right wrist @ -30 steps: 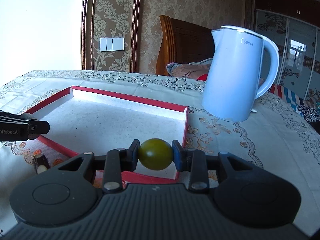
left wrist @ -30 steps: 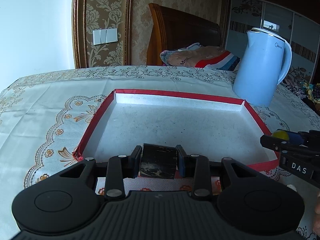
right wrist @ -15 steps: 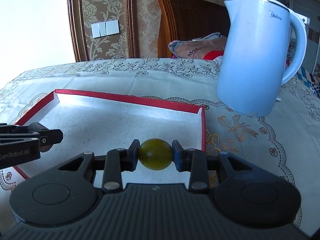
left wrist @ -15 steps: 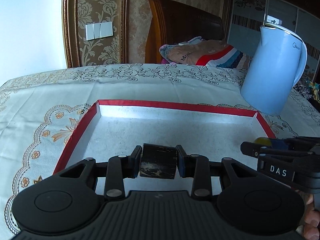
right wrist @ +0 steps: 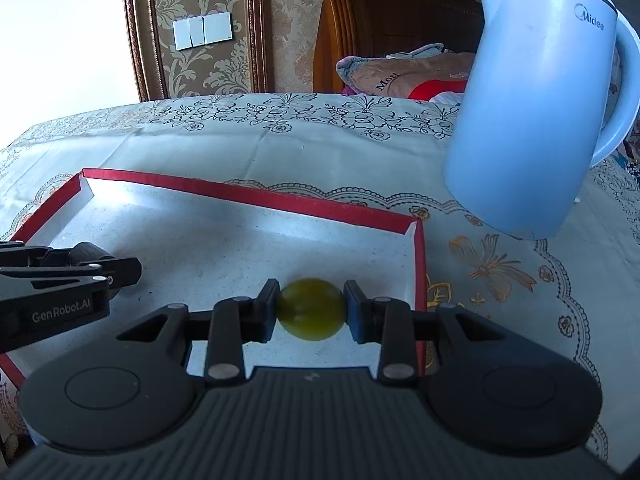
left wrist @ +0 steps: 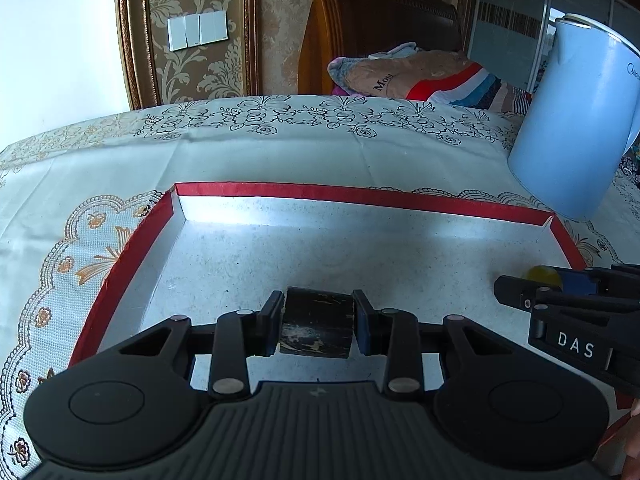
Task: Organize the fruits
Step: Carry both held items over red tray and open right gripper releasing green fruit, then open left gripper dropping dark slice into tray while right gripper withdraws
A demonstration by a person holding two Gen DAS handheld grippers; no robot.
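Both grippers are over the tray (left wrist: 360,196) now, a shallow red-rimmed box lid with a pale speckled floor, sitting on the patterned tablecloth (left wrist: 100,184). The left gripper (left wrist: 318,326) has its jaws clamped on a dark, blackened chunk (left wrist: 316,328), flat-cut on the end facing the camera; what fruit it is, I can't tell. It hangs over the near-left part of the tray floor. The right gripper (right wrist: 310,308) is squeezed on a round yellow-green fruit (right wrist: 311,309), pads pressing both sides, and that one sits over the tray's near-right corner, just inside the right rim.

From the left wrist view the right gripper (left wrist: 520,292) pokes in from the right edge, fruit (left wrist: 542,274) peeking behind its finger. From the right wrist view the left gripper (right wrist: 116,270) comes in from the left, the chunk (right wrist: 88,252) just a dark lump at its tip. The two tools are side by side, apart, nothing between them but bare tray floor.

Around the tray: a pale blue kettle (right wrist: 532,120) stands upright on the cloth just beyond the far-right corner, close to the rim but not touching it. Behind the table, a wooden headboard (left wrist: 380,28), a heap of folded bedding (left wrist: 416,72), and a wall switch (left wrist: 198,32) on the patterned wallpaper. A fingertip (left wrist: 634,450) shows at the lower right edge.
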